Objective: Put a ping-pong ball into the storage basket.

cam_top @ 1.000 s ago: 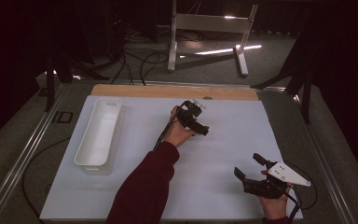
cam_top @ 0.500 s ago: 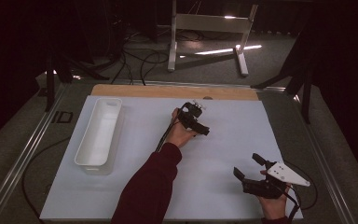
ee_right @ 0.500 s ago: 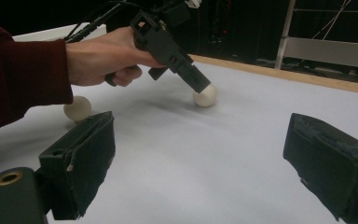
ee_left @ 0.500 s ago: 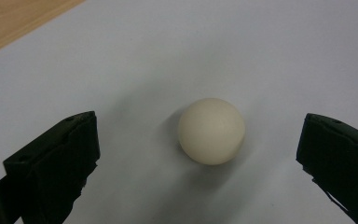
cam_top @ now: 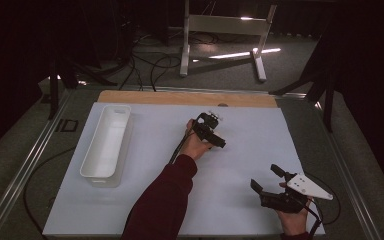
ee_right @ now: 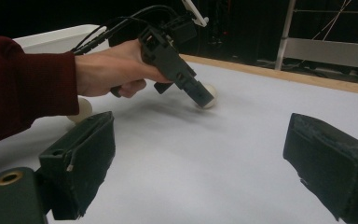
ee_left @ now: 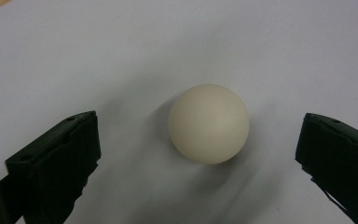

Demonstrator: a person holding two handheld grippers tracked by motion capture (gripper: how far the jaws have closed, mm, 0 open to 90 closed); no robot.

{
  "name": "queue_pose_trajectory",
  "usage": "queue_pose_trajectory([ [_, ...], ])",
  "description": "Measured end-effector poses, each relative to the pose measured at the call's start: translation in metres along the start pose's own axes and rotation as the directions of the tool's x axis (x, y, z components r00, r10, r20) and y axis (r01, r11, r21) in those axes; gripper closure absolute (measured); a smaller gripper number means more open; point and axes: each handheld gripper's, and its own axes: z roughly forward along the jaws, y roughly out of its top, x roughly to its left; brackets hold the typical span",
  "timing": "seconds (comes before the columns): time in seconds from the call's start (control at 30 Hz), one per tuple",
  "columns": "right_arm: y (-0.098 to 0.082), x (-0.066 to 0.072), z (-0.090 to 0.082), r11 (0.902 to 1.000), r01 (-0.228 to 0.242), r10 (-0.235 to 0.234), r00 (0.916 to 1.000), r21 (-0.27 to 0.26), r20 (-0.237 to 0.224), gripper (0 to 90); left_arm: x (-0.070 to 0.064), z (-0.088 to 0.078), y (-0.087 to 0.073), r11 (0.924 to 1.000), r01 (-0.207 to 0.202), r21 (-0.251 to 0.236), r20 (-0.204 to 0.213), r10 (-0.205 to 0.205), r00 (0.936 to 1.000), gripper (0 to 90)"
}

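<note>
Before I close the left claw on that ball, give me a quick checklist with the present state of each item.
1. Left claw open: ok.
2. Ball between the jaws: ok, slightly nearer the right jaw in the left gripper view.
3. Jaws low enough to meet the ball's middle: cannot tell.
4. Ball at rest on the white mat: ok, no blur.
5. Right claw out of the way: ok, open near the table's front right.
6. White bin unobstructed: ok.

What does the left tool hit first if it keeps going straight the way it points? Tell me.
Most likely the pale ball. It sits on the white table cover between the open jaws of the left tool, touching neither. How far ahead it lies is hard to judge.
</note>
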Motion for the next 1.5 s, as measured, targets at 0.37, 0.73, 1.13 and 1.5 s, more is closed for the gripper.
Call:
queue_pose_trajectory([
  [0.37, 0.001, -0.001, -0.001, 1.0000, -0.002, 0.002, 1.0000, -0.006, 0.002, 8.8, -0.007, 0.004, 0.000, 0.9999, 0.010, -0.007, -0.015, -0.010, 0.9998, 22.8],
  [0.73, 0.001, -0.001, -0.001, 1.0000, -0.004, 0.004, 1.0000, -0.008, 0.003, 8.8, -0.005, 0.006, -0.001, 0.9999, 0.011, 0.011, 0.002, -0.011, 0.9999, 48.5],
  [1.13, 0.000, -0.001, -0.001, 1.0000, -0.002, 0.002, 1.0000, -0.003, 0.001, 8.8, -0.005, -0.001, 0.001, 0.9999, 0.010, -0.003, 0.005, -0.010, 0.9999, 51.5],
  [1.5, -0.001, -0.001, 0.000, 1.0000, 0.000, 0.000, 1.0000, 0.001, -0.001, 8.8, -0.002, -0.018, 0.004, 0.9996, -0.008, -0.026, -0.016, 0.008, 0.9998, 51.6],
])
